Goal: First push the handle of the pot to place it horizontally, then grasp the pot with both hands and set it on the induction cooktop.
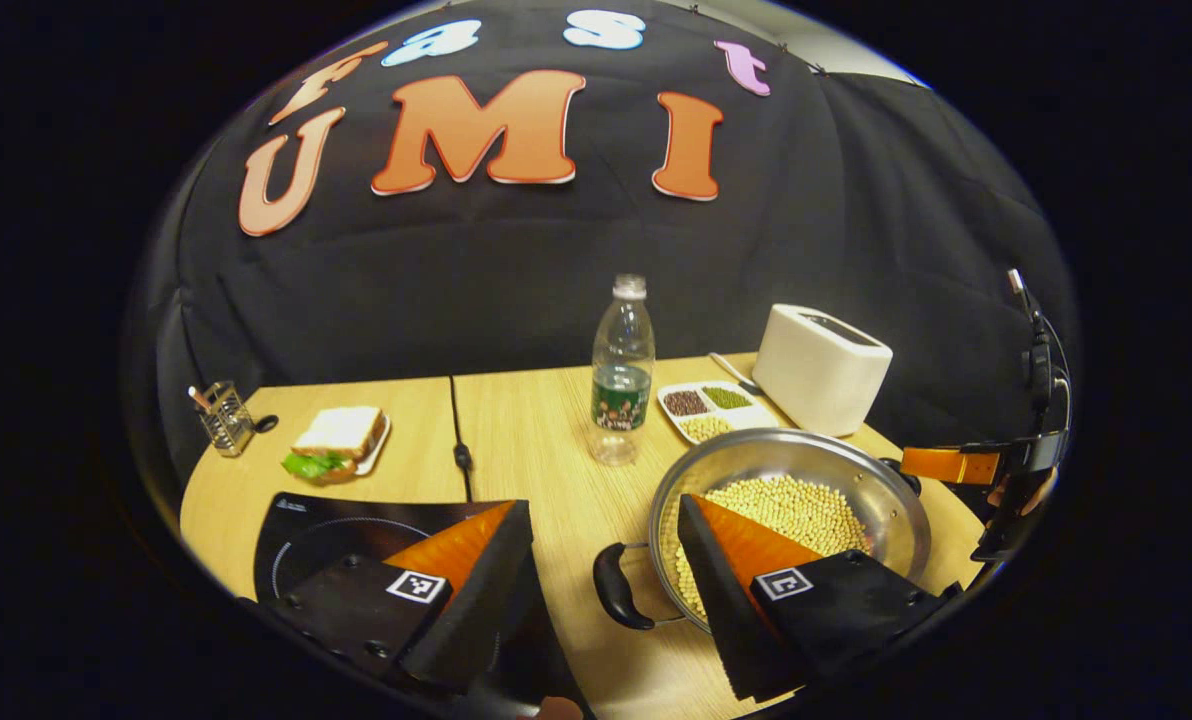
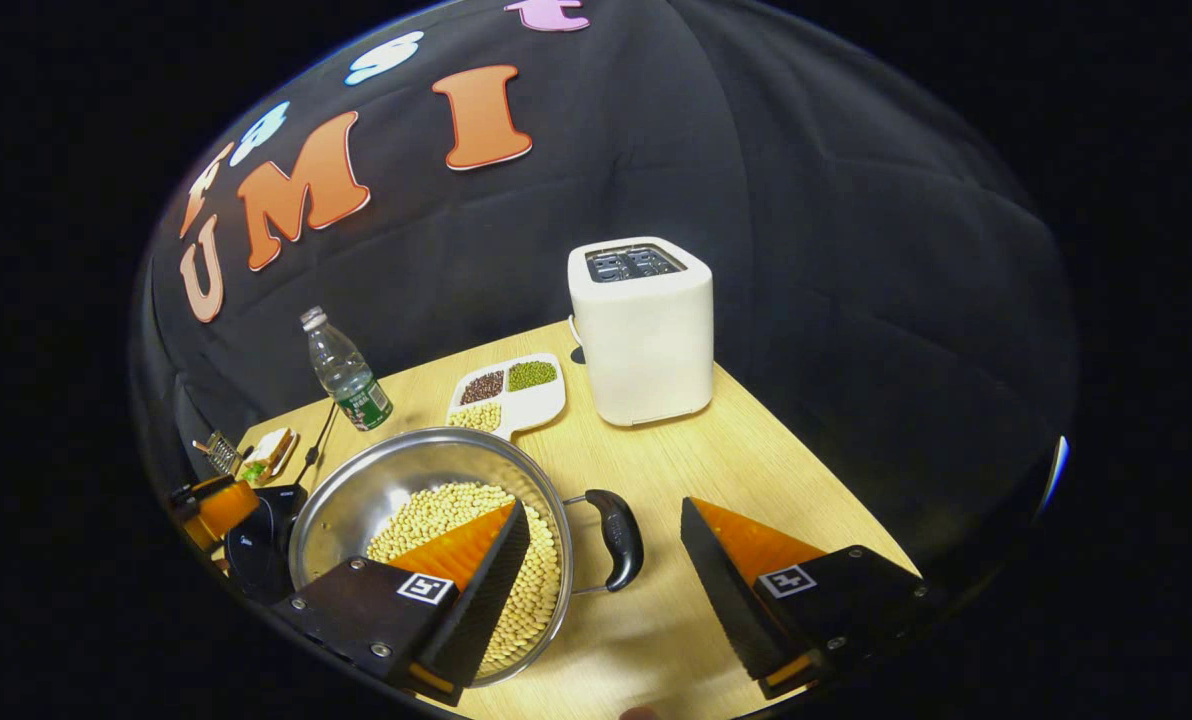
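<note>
My left gripper view alone shows the induction cooktop, beside the pot. Both grippers, left gripper and right gripper, gape wide, each straddling a pot handle, seemingly untouched.

One pot holds beans, with two black handles. There is one cooktop, one water bottle, one toaster, one sandwich, one three-part dish, one wire holder, and two grippers.

left gripper: jaws wide apart, low | right gripper: jaws wide apart, low
</note>
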`<action>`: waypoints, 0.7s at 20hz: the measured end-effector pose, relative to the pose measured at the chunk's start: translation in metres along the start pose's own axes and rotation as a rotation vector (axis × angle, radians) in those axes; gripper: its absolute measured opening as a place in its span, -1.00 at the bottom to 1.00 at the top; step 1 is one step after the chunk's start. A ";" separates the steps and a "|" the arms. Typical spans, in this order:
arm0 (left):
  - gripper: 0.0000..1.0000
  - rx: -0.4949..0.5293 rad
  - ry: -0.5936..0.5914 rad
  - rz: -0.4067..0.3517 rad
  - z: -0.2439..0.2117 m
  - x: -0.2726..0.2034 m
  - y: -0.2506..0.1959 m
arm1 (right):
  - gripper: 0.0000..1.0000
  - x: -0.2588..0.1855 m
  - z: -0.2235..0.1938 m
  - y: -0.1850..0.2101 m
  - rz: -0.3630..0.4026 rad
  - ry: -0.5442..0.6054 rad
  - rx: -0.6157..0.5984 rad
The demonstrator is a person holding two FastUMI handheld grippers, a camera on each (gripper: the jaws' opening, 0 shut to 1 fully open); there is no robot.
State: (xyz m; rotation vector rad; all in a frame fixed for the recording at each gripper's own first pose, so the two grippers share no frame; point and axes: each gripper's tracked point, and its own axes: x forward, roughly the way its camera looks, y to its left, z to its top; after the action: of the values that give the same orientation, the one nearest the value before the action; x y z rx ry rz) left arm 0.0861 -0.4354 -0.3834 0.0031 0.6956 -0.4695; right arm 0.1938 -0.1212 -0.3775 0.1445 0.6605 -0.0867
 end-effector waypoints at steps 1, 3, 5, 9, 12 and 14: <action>0.94 -0.001 0.030 -0.006 -0.008 0.007 -0.003 | 0.92 0.004 -0.001 0.001 0.001 0.005 -0.003; 0.89 -0.001 0.085 -0.017 -0.026 0.019 -0.008 | 0.91 0.012 -0.005 0.004 0.001 0.019 -0.010; 0.94 -0.006 0.136 -0.010 -0.040 0.030 -0.008 | 0.91 0.019 -0.011 0.006 0.000 0.041 -0.025; 0.89 -0.027 0.216 -0.028 -0.063 0.042 -0.012 | 0.91 0.032 -0.022 0.003 -0.036 0.082 -0.075; 0.87 -0.019 0.218 -0.039 -0.063 0.050 -0.016 | 0.92 0.039 -0.028 0.001 -0.042 0.115 -0.073; 0.86 -0.022 0.236 -0.060 -0.068 0.055 -0.022 | 0.80 0.043 -0.035 0.004 -0.031 0.145 -0.049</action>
State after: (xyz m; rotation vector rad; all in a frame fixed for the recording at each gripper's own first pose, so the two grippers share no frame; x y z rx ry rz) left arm 0.0718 -0.4670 -0.4664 0.0173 0.9349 -0.5245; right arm 0.2072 -0.1132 -0.4307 0.0935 0.8090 -0.0903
